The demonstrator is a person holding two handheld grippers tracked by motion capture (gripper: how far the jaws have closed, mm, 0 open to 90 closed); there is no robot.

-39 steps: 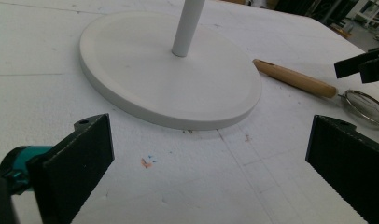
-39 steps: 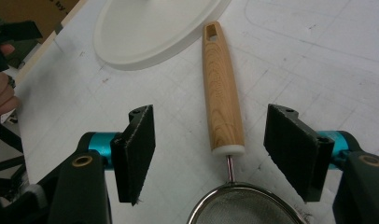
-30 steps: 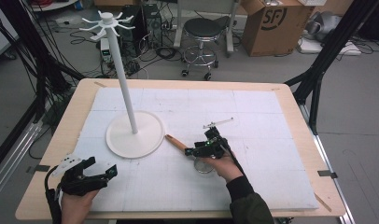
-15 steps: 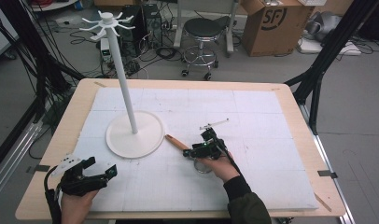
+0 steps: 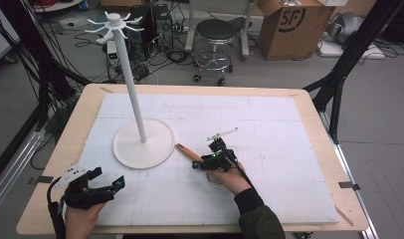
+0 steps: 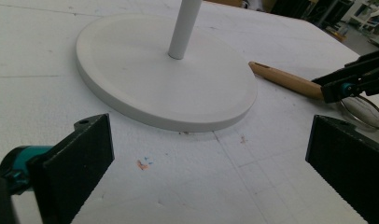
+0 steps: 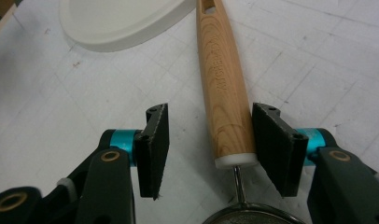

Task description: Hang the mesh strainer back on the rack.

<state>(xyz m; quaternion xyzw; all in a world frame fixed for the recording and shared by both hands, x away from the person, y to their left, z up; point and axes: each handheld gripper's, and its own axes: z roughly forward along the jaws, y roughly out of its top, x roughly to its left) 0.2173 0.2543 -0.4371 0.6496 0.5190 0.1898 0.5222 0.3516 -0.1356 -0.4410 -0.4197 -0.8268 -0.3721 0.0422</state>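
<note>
Right tool [image 5: 210, 162] sits near counter centre, jaws parted, straddling the wooden handle [image 7: 223, 88] of a small strainer. In the right gripper view the handle lies between the two pads, its white end cap level with them; the right-hand pad [image 7: 275, 147] is touching or just beside the wood, the left-hand pad stands apart with a clear gap. Not clamped. The handle runs toward 12 o'clock in that view, hanging hole at the far tip, metal stem and wire ring [image 7: 246, 215] at 6 o'clock.

High view: strainer handle [image 5: 188, 151] lies on the white foam mat [image 5: 289, 149], pointing to about 10 o'clock, tip just beside the round base [image 5: 144, 143] of the white hook stand [image 5: 130, 84], at the base's 4 o'clock. Cannot tell if tip touches the base.

Left tool [image 5: 106, 185] rests at the counter's [image 5: 309, 99] 7 o'clock corner, jaws wide apart, nothing between them. Left gripper view: stand base ahead at 12 o'clock, handle [image 6: 285, 81] and right tool [image 6: 351, 79] at 2 o'clock, well apart from the left tool.
</note>
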